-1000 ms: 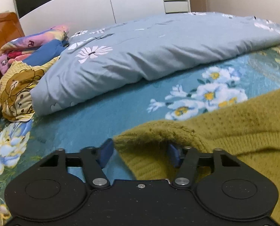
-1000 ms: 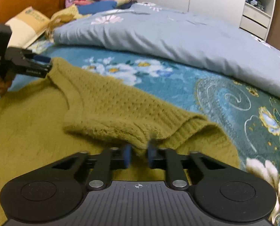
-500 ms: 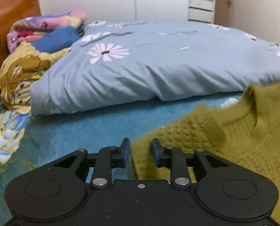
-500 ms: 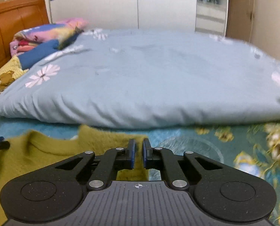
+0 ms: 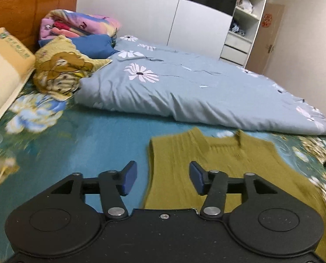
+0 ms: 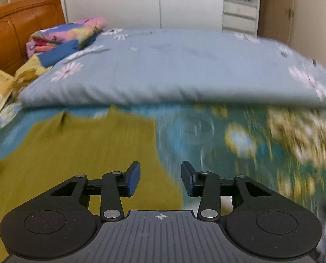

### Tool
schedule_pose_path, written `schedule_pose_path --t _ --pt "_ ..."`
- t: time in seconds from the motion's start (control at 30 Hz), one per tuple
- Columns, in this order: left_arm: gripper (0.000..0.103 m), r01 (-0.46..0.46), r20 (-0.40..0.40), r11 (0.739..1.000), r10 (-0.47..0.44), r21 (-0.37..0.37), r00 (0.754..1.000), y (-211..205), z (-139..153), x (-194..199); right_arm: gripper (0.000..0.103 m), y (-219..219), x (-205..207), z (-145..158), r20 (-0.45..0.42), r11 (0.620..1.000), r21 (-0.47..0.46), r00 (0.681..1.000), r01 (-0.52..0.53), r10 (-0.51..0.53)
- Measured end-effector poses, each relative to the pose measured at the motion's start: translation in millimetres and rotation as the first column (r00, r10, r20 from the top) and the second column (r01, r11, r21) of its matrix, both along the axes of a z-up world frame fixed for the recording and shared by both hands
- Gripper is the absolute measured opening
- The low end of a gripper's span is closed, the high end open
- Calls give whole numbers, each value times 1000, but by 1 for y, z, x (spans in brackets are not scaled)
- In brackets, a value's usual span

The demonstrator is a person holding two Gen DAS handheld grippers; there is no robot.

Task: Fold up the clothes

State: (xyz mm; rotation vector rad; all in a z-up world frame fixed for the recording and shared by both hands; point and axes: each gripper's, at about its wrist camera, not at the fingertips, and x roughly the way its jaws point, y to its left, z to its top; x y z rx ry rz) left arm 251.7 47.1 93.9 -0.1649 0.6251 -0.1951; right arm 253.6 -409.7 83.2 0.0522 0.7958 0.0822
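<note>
Right gripper [image 6: 160, 178] hangs w/ jaws spread wide, nothing between them. Olive knit sweater [image 6: 86, 144] lies flat on teal floral sheet [image 6: 239, 144], under & ahead-left of gripper. Grey-blue duvet [image 6: 174, 70] bunched farther ahead.
</note>
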Motion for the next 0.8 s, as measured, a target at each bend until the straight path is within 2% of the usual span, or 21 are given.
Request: schedule_pose_path --t 0.13,0.27,0.37,0.47,0.53,0.57,0.6,0.63,0.73,0.8 --pt "60 10 -24 999 -11 -43 1000 14 -12 -69 44 -14 -85 -31 -96 995 84 995 45 -37" --pt "62 -50 -89 990 39 -129 995 26 -35 -125 46 -19 -150 -54 -149 983 147 985 113 -91" --pt "62 -100 -126 978 78 -183 989 30 -47 -156 46 -22 -178 -66 -178 955 248 977 163 -121" --pt "63 -110 -151 973 80 -204 985 28 -50 -170 46 -19 -196 -71 -191 929 319 973 189 -132" --pt "65 -113 -160 970 79 -214 984 27 -50 -177 42 -14 -199 -71 -189 916 352 973 191 -131" --pt "67 -114 -161 969 79 -219 984 26 -50 -178 36 -11 -199 -70 -187 911 367 974 187 -125" --pt "69 -115 -163 968 79 -223 984 25 -50 -179 15 -9 -199 -67 -178 913 368 977 176 -116" --pt "69 -116 -164 967 79 -228 983 24 -50 -180 9 -6 -199 -65 -170 915 369 980 165 -108" --pt "73 -90 -172 966 49 -243 984 20 -56 -181 8 -6 -199 -50 -117 916 367 985 163 -128" --pt "73 -73 -181 965 28 -252 983 18 -64 -181 8 -13 -199 -38 -81 907 368 979 203 -186"
